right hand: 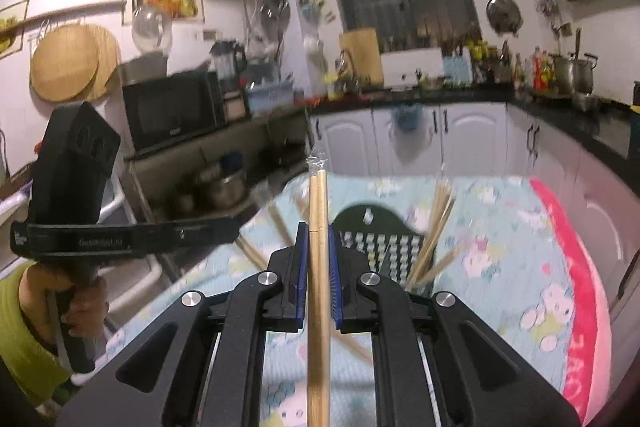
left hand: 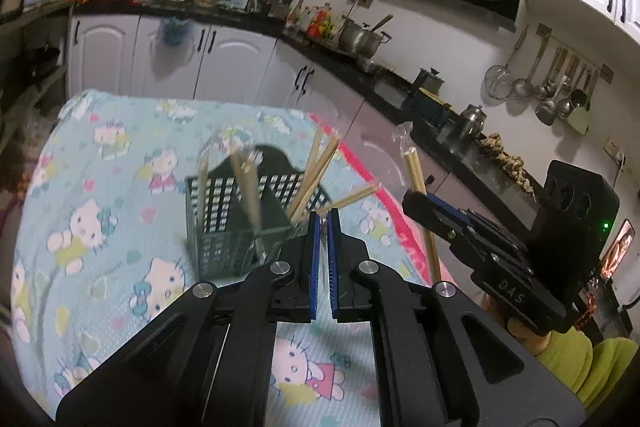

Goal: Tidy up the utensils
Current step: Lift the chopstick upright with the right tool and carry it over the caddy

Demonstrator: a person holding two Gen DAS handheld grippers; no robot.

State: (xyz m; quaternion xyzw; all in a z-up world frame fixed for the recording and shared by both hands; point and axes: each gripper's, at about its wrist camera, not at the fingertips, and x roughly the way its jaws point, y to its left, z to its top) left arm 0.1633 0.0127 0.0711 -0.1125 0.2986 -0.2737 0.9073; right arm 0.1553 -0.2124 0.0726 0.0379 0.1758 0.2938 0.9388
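A dark green slotted utensil basket [left hand: 236,223] [right hand: 374,241] stands on the table's cartoon-cat cloth [left hand: 120,187] [right hand: 500,227]. Several bamboo chopsticks [left hand: 312,175] [right hand: 434,227] lean inside it, some in clear wrappers. My left gripper [left hand: 323,218] is shut with nothing between its blue pads, just in front of the basket and above the cloth. My right gripper [right hand: 318,229] [left hand: 414,201] is shut on a wrapped pair of chopsticks [right hand: 318,267] [left hand: 414,171] that stands nearly upright, raised to the right of the basket. In the right wrist view the left gripper [right hand: 230,229] shows side-on at left.
Loose chopsticks [right hand: 256,251] lie on the cloth left of the basket. White cabinets and a dark counter [left hand: 224,23] crowded with pots and bottles run behind the table. A microwave [right hand: 172,111] sits at far left. Ladles hang on the right wall [left hand: 552,87]. Hands in yellow-green sleeves [right hand: 24,327] hold both grippers.
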